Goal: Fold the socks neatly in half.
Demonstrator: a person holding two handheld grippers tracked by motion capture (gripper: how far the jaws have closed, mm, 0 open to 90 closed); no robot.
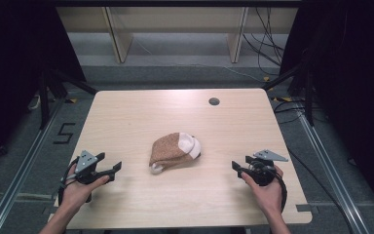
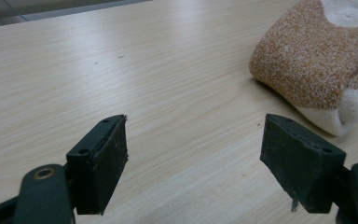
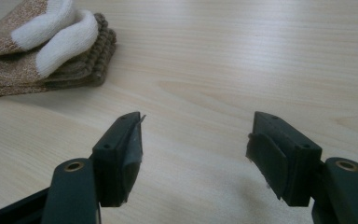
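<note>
The folded socks [image 1: 174, 151] sit mid-counter [image 1: 126, 117], within reach of both; the left gripper [image 1: 112, 168] and right gripper [image 1: 237, 165] flank them, jaws wide apart and empty.

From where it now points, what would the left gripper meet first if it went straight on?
Probably bare light wooden table. The left gripper, jaws open, aims just left of the folded brown-and-white socks, though depth is unclear.
</note>
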